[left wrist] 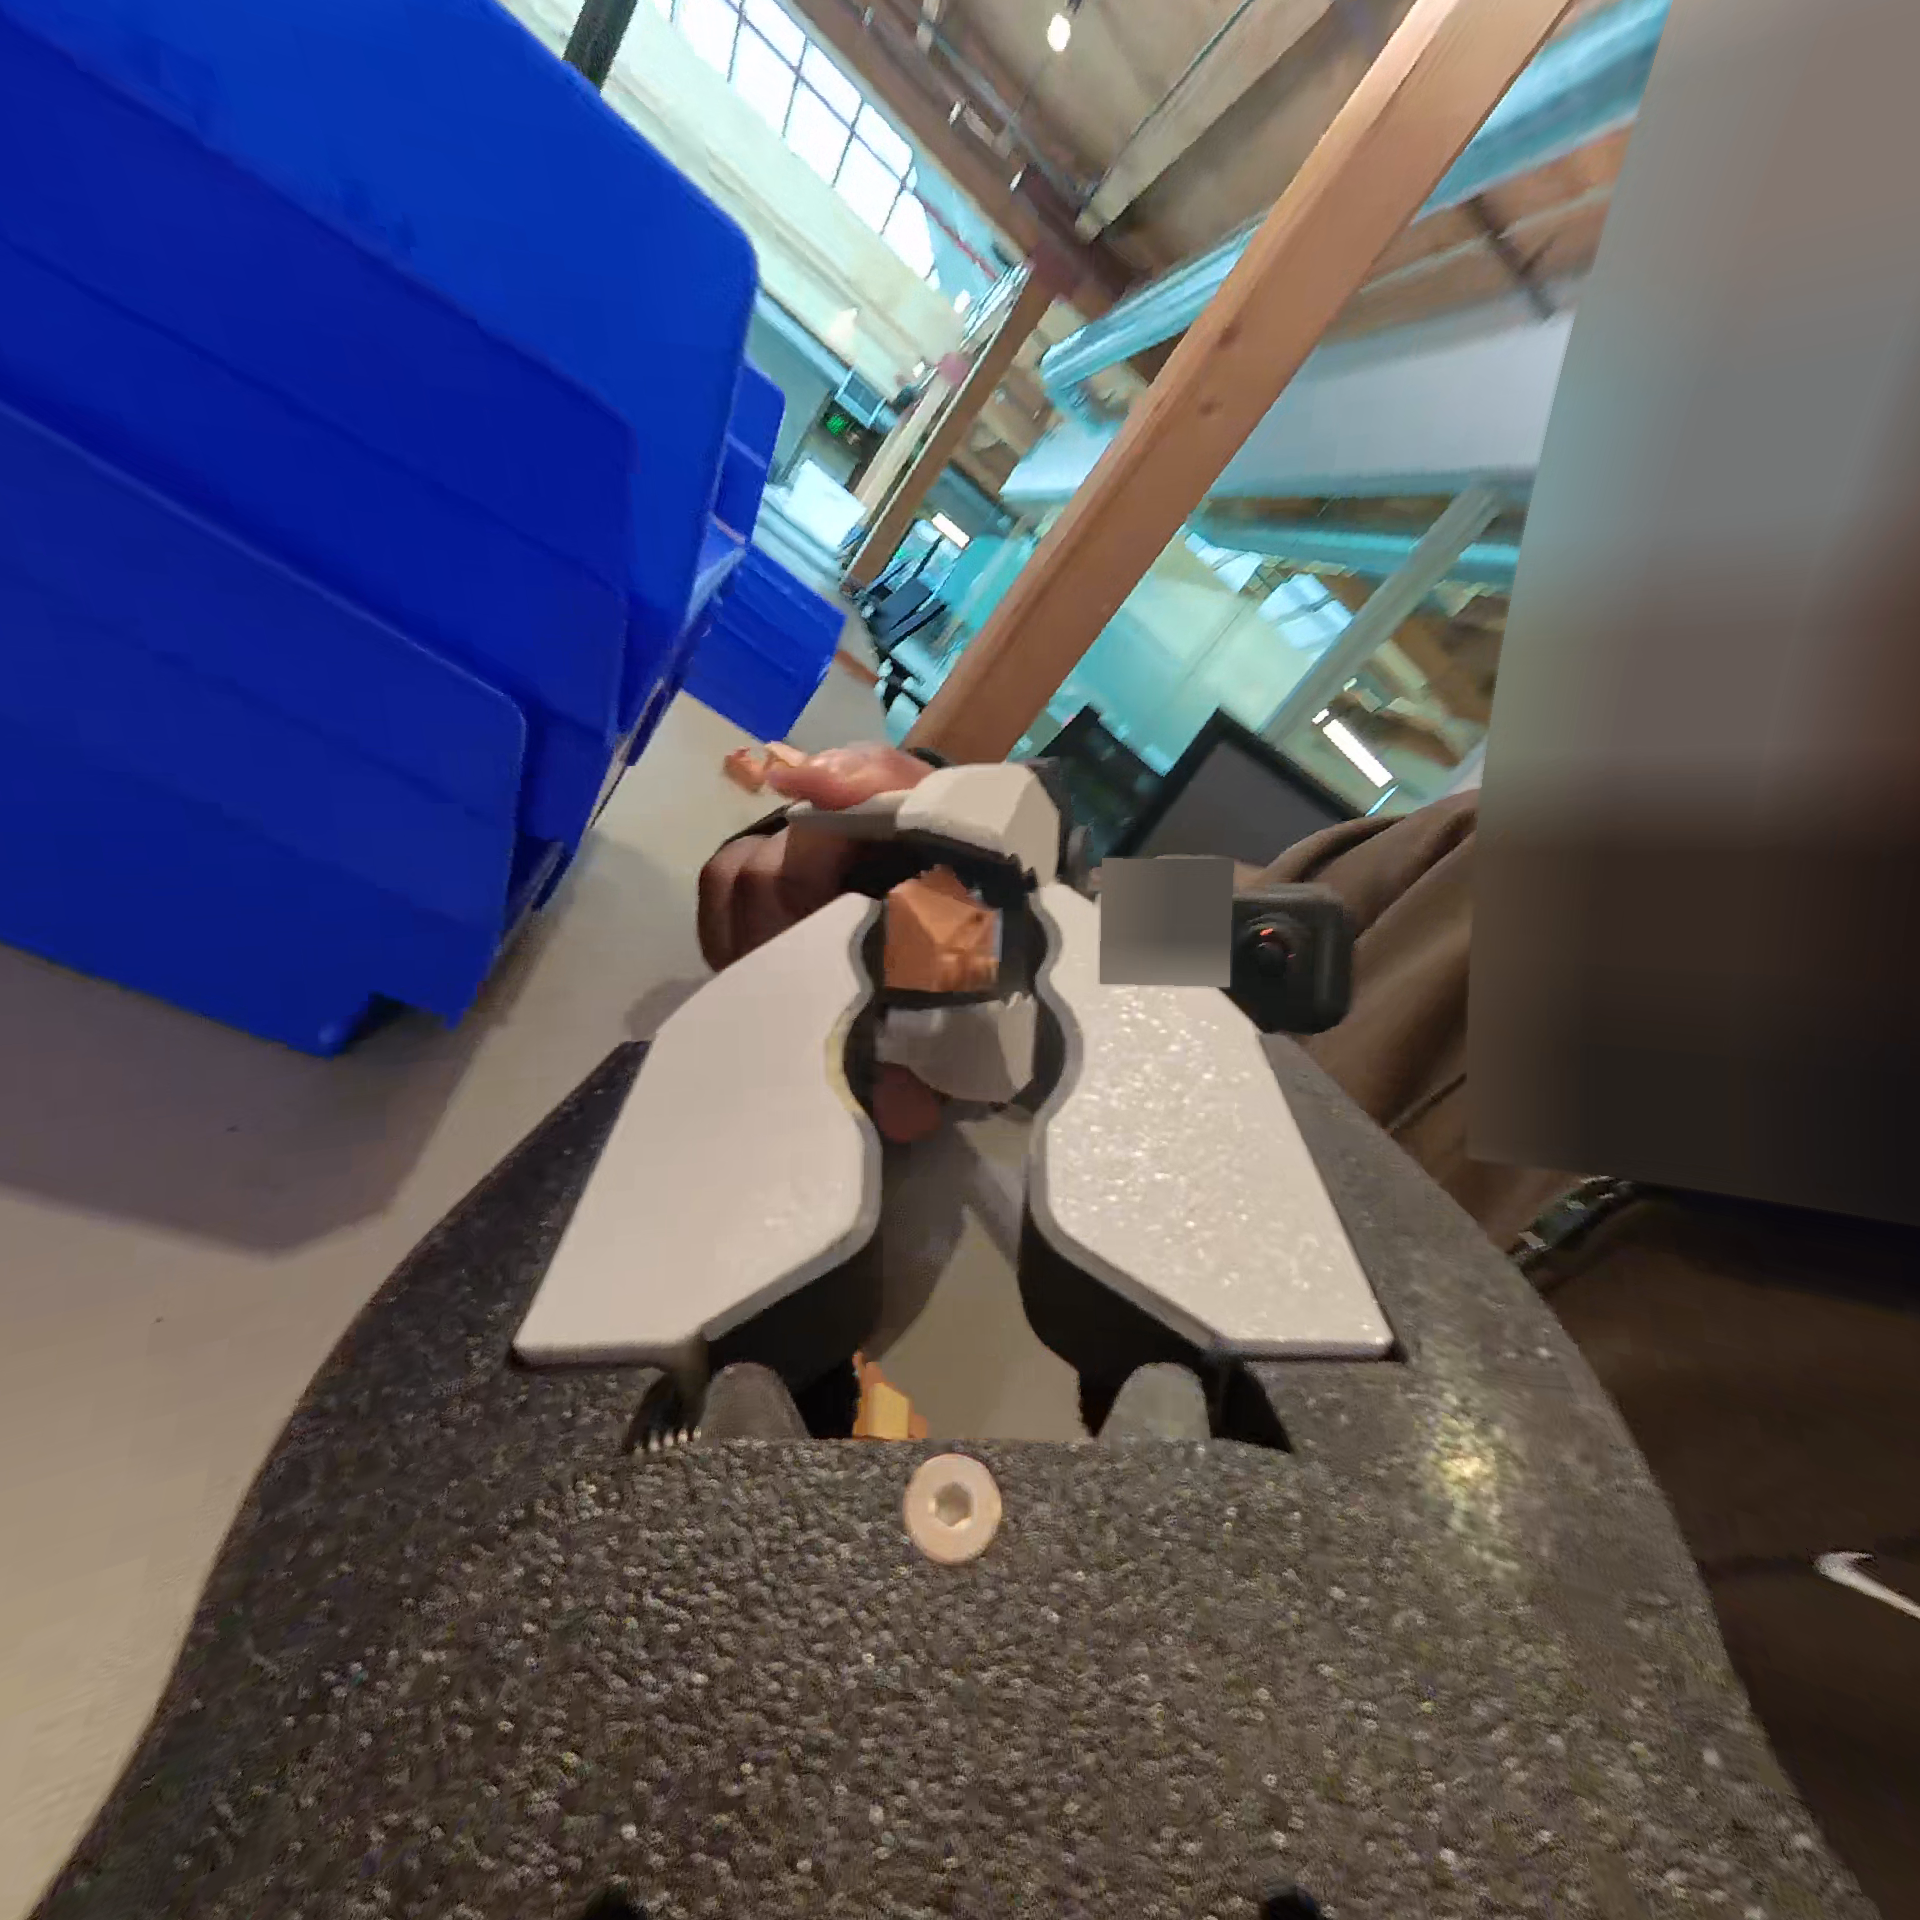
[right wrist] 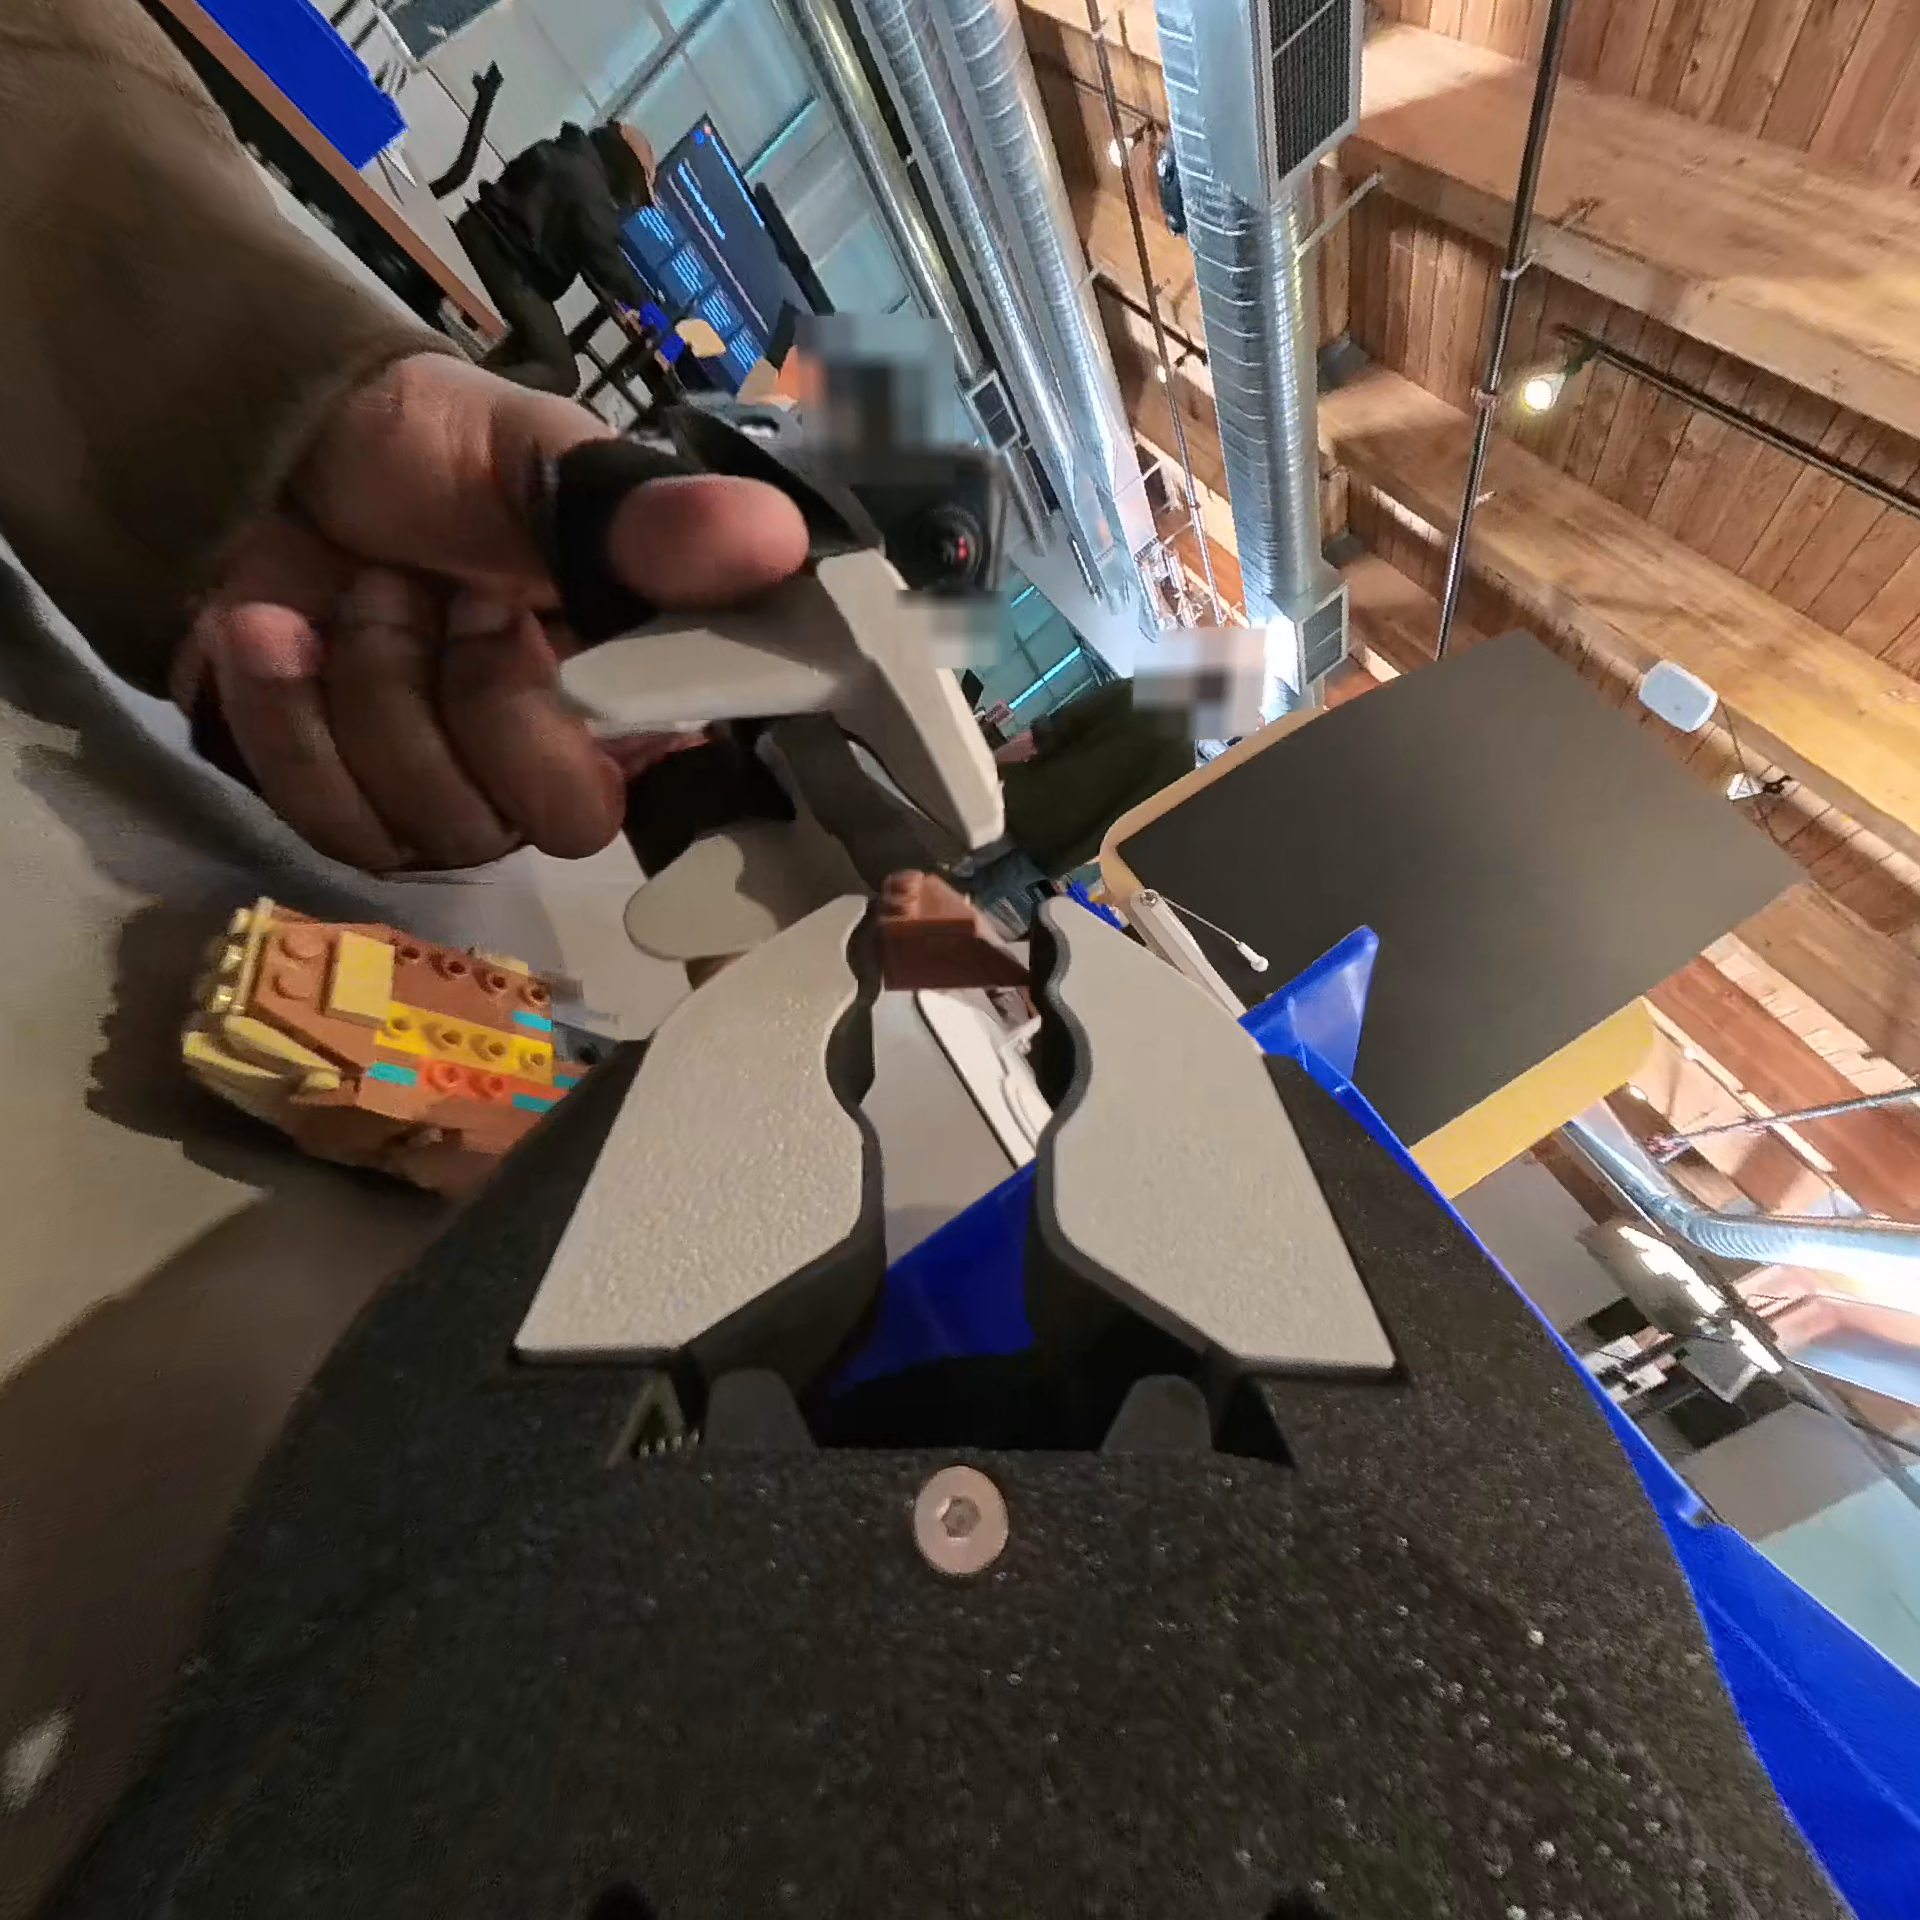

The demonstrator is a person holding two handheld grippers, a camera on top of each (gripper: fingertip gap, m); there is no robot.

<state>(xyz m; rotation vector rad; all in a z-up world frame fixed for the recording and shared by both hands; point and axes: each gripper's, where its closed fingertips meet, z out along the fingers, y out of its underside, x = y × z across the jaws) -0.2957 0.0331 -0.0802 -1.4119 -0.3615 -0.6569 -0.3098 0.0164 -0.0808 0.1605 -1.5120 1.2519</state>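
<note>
Brick point(right wrist: 940, 940), small and brown, sits pinched between both grippers; my right gripper point(right wrist: 951, 961) closes on one end, my left gripper point(left wrist: 951, 961) on the other, seemingly for steadiness; a brick model point(right wrist: 374, 1049) lies on the table point(left wrist: 156, 1247) beside blue bins point(left wrist: 312, 520).

Reddish-brown brick point(right wrist: 940, 945), grey-fingered black hand-held gripper point(right wrist: 951, 951), blue bins point(left wrist: 312, 499), brown-yellow-orange-teal brick model point(right wrist: 384, 1039).

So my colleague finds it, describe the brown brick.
Beside the blue bins on the grey table, the left gripper and right gripper meet tip to tip. The brown brick is pinched between them, off the table, unlike the multicoloured brick model lying there.
</note>
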